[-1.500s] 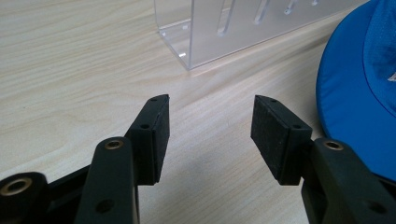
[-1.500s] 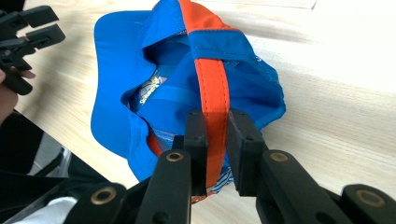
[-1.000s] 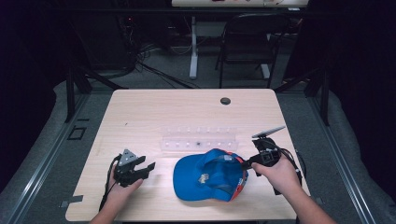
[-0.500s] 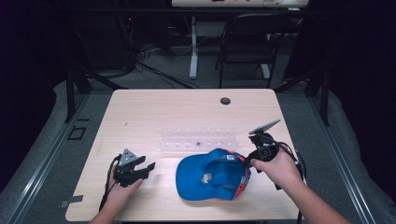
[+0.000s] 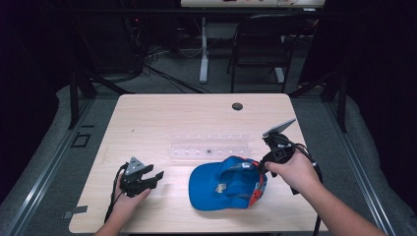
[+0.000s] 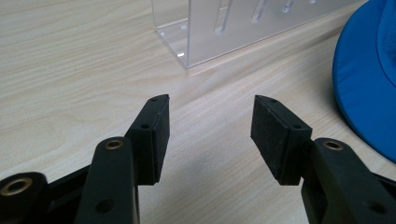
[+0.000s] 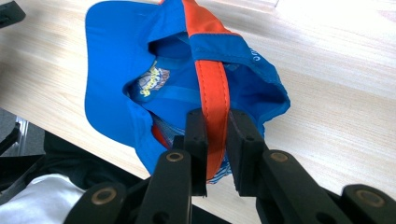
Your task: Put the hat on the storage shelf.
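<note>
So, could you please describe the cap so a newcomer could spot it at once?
On the wooden table, look to the near edge, in front of the clear plastic rack. The cap lies there upside down: bright blue, with an orange strap pinched in the right claw.

High view: room dim, floor and bkgd nearly black; light falls from above onto the desk (image 5: 162,113), which reads pale and evenly lit. Pic soft, low res, slight grain. Short dark shadows sit under the hands. Left gripper view: bright, sharp on the woodgrain; soft shadow under the black fingers (image 6: 152,130), small glare spots on the clear acrylic rack (image 6: 243,28). Right gripper view: top right corner of desk blown out white; blue cap (image 7: 121,70) colours saturated, near fingers a bit soft, lower left dark and blurry.
</note>
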`<state>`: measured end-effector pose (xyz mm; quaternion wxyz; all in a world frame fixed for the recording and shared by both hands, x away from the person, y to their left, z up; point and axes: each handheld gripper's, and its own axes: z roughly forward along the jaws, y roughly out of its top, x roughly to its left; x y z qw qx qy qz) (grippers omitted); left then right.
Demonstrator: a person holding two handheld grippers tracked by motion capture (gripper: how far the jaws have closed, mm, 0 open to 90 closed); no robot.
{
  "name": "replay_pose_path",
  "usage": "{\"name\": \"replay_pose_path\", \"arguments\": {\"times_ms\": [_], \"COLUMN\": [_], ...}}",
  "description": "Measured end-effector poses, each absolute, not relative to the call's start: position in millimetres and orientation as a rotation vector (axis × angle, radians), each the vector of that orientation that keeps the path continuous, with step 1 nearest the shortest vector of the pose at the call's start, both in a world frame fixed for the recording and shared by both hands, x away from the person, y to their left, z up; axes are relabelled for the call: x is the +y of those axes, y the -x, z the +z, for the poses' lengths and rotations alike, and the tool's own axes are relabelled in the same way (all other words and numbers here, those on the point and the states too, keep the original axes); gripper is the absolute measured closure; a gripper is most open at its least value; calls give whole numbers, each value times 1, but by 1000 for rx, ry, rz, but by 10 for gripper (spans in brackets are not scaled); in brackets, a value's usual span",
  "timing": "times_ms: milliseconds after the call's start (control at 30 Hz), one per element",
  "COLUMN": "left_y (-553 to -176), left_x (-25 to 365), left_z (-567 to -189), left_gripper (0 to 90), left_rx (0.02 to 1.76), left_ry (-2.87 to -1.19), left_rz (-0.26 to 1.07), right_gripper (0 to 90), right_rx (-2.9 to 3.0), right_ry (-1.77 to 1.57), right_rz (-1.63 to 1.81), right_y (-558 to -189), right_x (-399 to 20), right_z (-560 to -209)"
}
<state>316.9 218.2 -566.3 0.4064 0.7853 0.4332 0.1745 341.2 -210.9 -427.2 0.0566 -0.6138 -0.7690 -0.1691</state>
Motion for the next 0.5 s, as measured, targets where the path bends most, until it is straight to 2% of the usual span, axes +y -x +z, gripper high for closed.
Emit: {"name": "replay_pose_path", "arguments": {"times_ms": [500], "left_y": [-317], "left_x": [218], "left_z": [-567], "left_gripper": [476], "left_rx": [1092], "left_ry": [-1982], "left_rz": [437], "right_gripper": [795], "right_rx": [-2362], "right_ry": [1883], "right_rz": [-468], "right_y": [-344], "right_x": [-208], "right_z": [-401]}}
